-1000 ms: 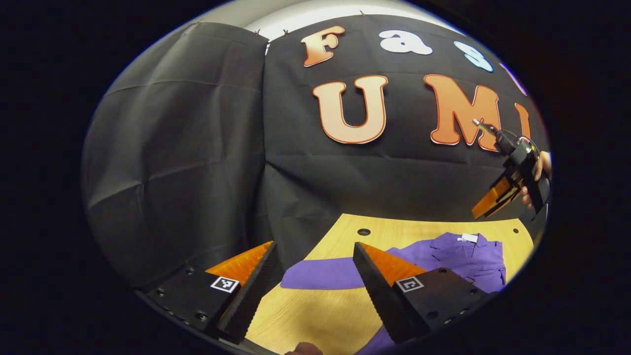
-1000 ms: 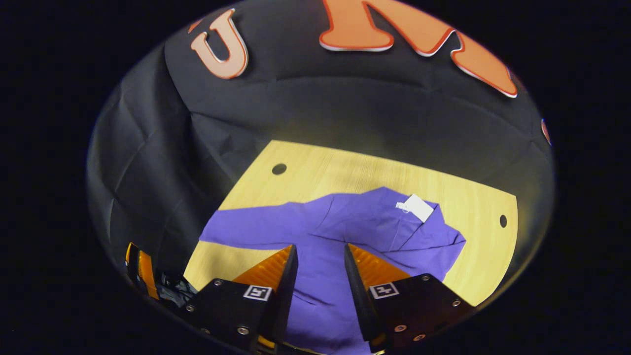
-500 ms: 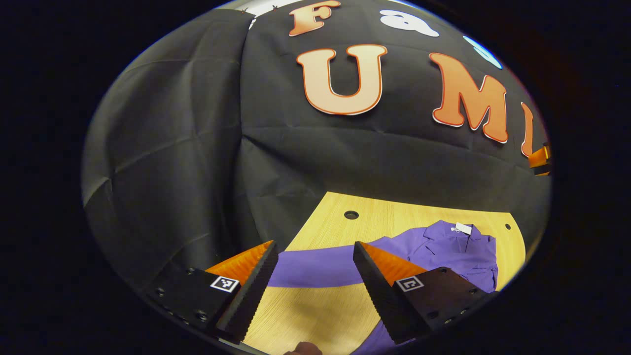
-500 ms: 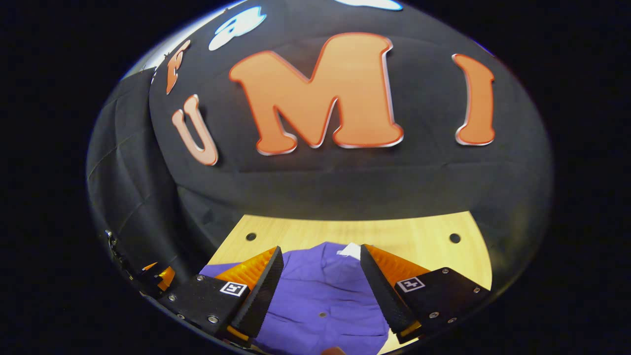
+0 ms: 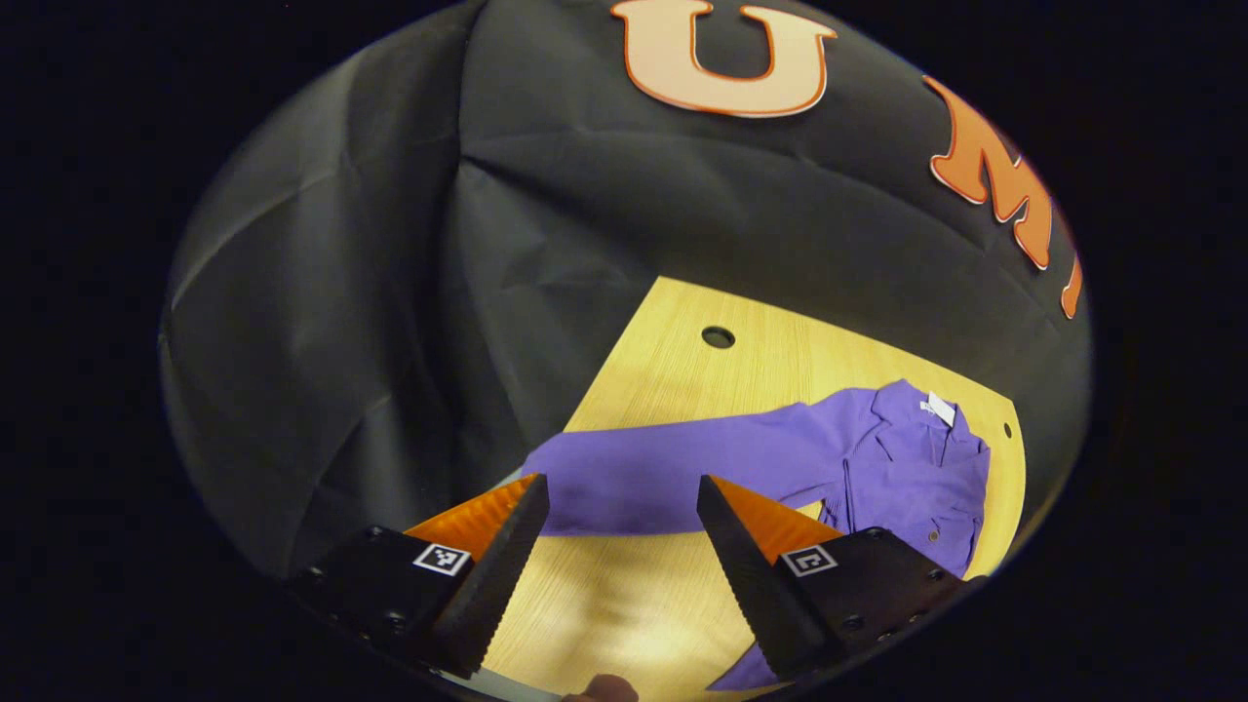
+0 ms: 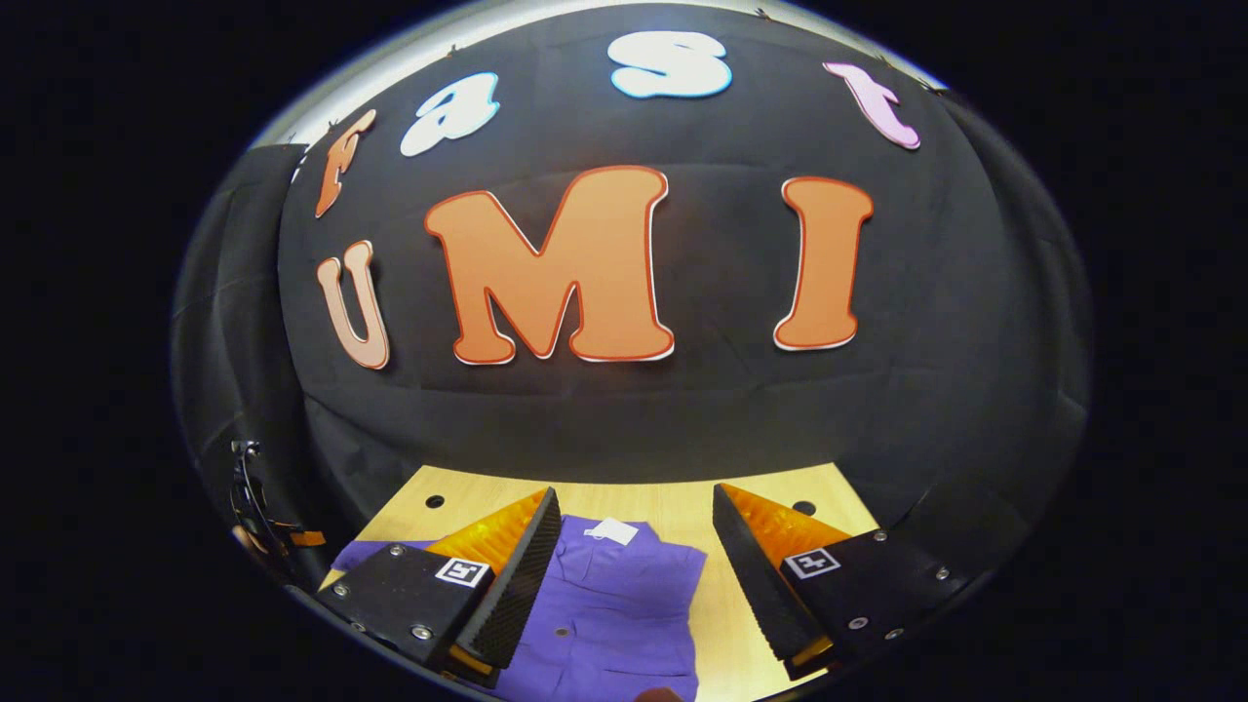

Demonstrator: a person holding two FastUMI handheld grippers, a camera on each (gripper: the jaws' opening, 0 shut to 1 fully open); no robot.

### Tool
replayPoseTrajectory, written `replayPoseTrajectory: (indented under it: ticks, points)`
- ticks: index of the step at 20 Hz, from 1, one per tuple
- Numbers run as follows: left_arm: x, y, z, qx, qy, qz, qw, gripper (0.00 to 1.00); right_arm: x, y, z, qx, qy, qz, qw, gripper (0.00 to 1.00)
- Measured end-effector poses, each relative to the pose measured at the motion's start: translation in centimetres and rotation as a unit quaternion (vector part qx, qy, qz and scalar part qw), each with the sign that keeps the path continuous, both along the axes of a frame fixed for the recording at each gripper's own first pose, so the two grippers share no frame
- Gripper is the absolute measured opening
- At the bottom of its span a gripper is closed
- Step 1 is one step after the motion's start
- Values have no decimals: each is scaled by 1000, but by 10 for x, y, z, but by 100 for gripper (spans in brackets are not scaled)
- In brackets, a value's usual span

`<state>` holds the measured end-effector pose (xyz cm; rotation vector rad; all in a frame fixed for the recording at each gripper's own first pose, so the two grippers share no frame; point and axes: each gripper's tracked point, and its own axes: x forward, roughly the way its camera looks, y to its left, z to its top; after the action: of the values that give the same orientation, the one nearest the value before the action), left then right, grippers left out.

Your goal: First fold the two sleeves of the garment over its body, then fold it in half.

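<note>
Left gripper view, garment: the purple garment (image 5: 877, 468) lies flat on the wooden desk (image 5: 682, 370), collar and white tag toward the far right, one long sleeve (image 5: 663, 478) stretched out to the desk's left edge.
Left gripper view, fingers: the left gripper (image 5: 619, 546) hovers above the desk with its fingers wide apart and nothing between them; the sleeve's cuff end lies just beyond the fingertips.
Right gripper view, garment: the garment's body (image 6: 604, 614) sits below, buttons showing, white tag (image 6: 611, 530) near the collar; its right edge looks straight, with no sleeve sticking out there.
Right gripper view, fingers: the right gripper (image 6: 634, 575) is held high over the body, fingers spread wide, holding nothing.
Step in hand: probably the sleeve folds, with the outstretched sleeve yet to be laid over the body.
Next move calls for: lowering the left gripper onto the sleeve near its cuff, pinching the single layer of cloth, then carrying it across onto the body without dragging the rest.
</note>
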<state>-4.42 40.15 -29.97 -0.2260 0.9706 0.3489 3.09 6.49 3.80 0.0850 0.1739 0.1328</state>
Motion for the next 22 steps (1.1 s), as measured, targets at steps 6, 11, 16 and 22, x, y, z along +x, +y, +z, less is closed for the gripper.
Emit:
replayPoseTrajectory:
  ticks: [6,11,16,22]
  points:
    - [-2,34,-48,-47,94,2,994,100,-24,-1,27,-7,-37,-18,999,94]
    - [-16,35,-101,-100,176,8,979,99,-33,1,19,-29,-35,-18,999,94]
    - [-20,52,-130,-111,222,8,969,98,-40,9,13,-66,-30,-7,997,94]
    - [-34,54,-156,-134,246,48,959,98,-42,4,10,-64,-25,-5,998,94]
